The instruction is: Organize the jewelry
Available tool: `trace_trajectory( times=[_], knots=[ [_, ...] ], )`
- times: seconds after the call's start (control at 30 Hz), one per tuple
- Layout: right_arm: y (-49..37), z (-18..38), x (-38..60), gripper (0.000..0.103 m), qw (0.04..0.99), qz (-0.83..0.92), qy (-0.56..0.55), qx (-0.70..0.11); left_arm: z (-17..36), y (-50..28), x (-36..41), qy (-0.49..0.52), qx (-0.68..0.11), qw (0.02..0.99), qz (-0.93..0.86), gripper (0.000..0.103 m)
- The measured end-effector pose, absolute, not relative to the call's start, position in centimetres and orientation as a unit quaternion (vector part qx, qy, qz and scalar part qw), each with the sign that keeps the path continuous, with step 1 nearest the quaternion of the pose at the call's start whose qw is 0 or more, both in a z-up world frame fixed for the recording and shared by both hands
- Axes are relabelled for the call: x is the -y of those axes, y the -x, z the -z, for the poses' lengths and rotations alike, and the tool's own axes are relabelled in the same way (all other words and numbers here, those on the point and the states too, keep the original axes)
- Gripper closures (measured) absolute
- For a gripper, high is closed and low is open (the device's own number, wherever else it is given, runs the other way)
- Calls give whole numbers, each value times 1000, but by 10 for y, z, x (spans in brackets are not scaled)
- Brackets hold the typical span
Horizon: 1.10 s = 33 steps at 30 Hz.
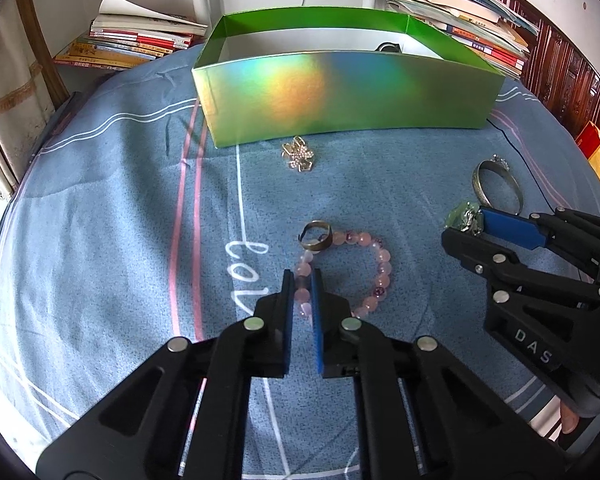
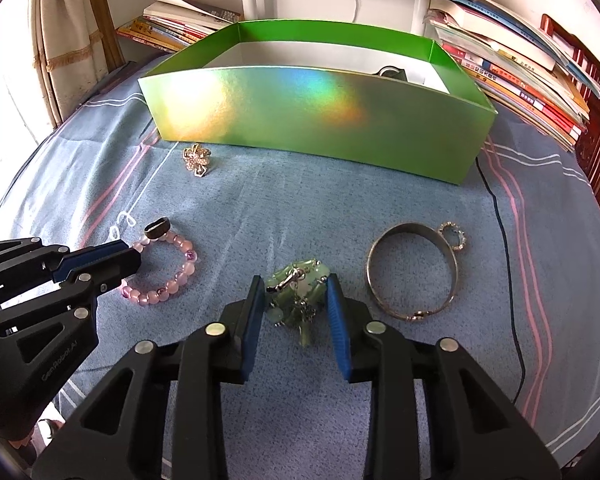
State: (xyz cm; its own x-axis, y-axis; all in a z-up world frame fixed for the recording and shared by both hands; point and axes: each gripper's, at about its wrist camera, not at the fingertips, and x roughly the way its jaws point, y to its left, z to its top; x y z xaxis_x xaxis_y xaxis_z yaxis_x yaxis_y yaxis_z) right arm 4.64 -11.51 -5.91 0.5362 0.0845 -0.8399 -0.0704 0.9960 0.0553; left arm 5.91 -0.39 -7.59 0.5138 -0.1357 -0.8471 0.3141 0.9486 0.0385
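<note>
A pink bead bracelet [image 1: 374, 276] lies on the blue sheet; my left gripper [image 1: 302, 278] is shut on its near-left beads. A bronze ring [image 1: 317, 235] rests at the bracelet's far edge. My right gripper [image 2: 296, 284] is open, its pads on either side of a green jade charm [image 2: 300, 292] lying on the sheet. The charm also shows in the left wrist view [image 1: 462, 216]. A silver bangle [image 2: 412, 272] with a small crystal ring [image 2: 453, 235] lies to the right. A gold flower brooch [image 2: 197, 159] lies before the green box [image 2: 320, 120].
The shiny green open box [image 1: 340, 92] stands at the back with a dark item [image 2: 392, 72] inside. Book stacks [image 2: 520, 64] sit behind it on both sides. A black cable [image 2: 508, 260] runs down the right of the sheet.
</note>
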Motion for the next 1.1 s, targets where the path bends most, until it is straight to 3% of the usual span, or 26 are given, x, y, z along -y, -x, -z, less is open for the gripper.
trace_trajectory(
  times=[0.2,0.93,1.1],
  knots=[
    [-44,59,119,85,877,-40,-9,-479,76,-56,6,-99,-475,865,127,95],
    [-34,15,136,86,904,-21,-21,-427,9,-56,-29,-57,-409,902,131,95],
    [-40,26,128,86,895,-32,-14,-444,11,-61,-28,-60,-415,898,134,95]
  ],
)
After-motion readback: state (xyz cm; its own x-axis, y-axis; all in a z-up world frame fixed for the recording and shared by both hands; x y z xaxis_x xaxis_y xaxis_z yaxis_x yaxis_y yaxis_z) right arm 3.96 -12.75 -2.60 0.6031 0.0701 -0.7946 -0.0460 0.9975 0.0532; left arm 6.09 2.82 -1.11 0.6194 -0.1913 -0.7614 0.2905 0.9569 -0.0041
